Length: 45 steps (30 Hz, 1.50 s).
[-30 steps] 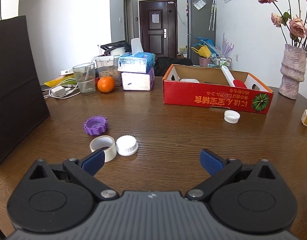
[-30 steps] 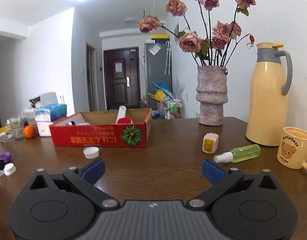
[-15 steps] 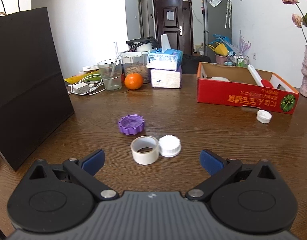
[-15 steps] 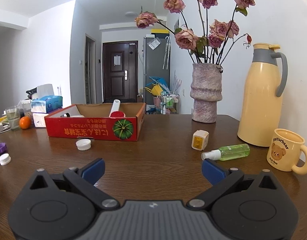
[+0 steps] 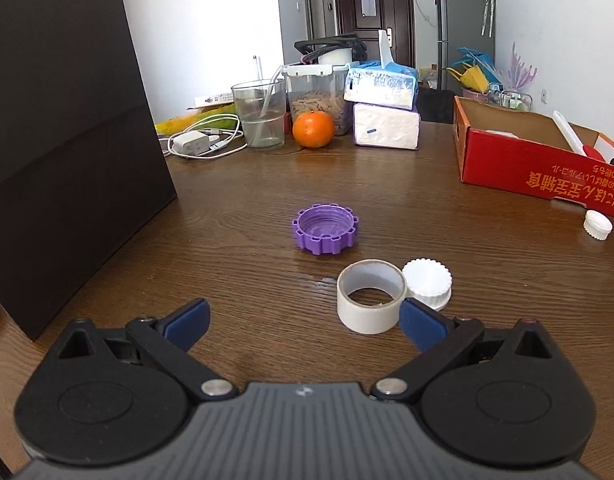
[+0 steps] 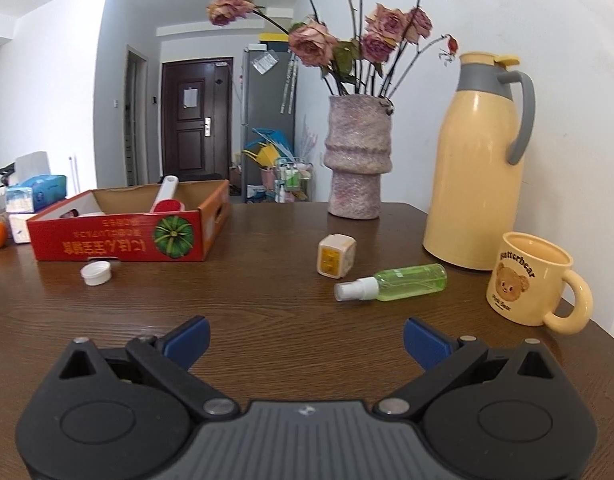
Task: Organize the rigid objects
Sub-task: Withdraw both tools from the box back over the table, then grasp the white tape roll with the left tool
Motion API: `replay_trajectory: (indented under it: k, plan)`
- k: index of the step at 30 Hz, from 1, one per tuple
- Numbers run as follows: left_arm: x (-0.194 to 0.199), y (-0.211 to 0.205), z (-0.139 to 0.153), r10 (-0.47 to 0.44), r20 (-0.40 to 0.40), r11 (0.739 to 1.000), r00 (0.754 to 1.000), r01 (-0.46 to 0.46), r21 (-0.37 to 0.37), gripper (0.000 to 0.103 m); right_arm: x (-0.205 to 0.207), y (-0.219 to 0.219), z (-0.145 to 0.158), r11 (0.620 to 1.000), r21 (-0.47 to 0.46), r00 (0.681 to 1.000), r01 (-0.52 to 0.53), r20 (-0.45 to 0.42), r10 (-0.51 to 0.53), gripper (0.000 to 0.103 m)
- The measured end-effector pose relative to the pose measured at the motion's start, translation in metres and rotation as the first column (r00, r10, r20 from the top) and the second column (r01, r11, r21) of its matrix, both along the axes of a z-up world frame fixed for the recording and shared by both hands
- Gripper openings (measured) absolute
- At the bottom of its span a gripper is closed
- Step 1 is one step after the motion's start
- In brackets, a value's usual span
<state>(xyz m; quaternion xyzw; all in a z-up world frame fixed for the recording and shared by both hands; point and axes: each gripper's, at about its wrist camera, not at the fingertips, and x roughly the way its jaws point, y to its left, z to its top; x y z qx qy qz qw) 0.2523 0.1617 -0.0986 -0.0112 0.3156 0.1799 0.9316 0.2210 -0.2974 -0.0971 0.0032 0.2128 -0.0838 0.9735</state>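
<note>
Wooden worktop (image 5: 447, 216) is pretty cluttered: tape roll (image 5: 370, 301) touching a white cap (image 5: 427, 284), just ahead of the left gripper (image 5: 303, 322). Both left and right gripper (image 6: 306, 335) jaws spread wide, holding nothing.

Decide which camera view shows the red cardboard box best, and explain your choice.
The right wrist view: the red cardboard box appears whole there, printed front, one end and open top with a white and red tool inside. The left wrist view catches only part of it, cut off at the picture's right edge.
</note>
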Motion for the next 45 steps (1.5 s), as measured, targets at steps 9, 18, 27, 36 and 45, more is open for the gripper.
replay_trajectory:
  k: [9,18,27,36,45]
  plan:
    - [0.018,-0.001,-0.005,-0.035,-0.002,0.999,0.999,0.035,0.023,0.101,0.022,-0.011,-0.005,0.999,0.018,0.998,0.049,-0.048,-0.048,0.103]
    - [0.035,0.009,-0.012,-0.065,-0.023,0.997,0.998,0.064,-0.038,0.053,0.042,-0.01,-0.01,0.997,0.014,0.996,0.069,-0.065,-0.068,0.103]
    - [0.03,0.012,-0.011,-0.09,-0.004,0.993,0.996,0.089,-0.071,0.044,0.058,-0.007,-0.012,0.997,0.018,0.996,0.078,-0.055,-0.077,0.103]
    - [0.024,0.009,-0.006,-0.056,0.026,0.998,0.998,0.057,-0.024,0.044,0.077,-0.022,-0.01,0.989,0.035,0.989,0.144,-0.042,-0.142,0.103]
    - [0.024,0.013,-0.005,-0.012,0.035,1.0,0.999,0.012,-0.017,0.044,0.111,-0.054,-0.013,0.96,0.092,0.963,0.265,-0.08,-0.258,0.103]
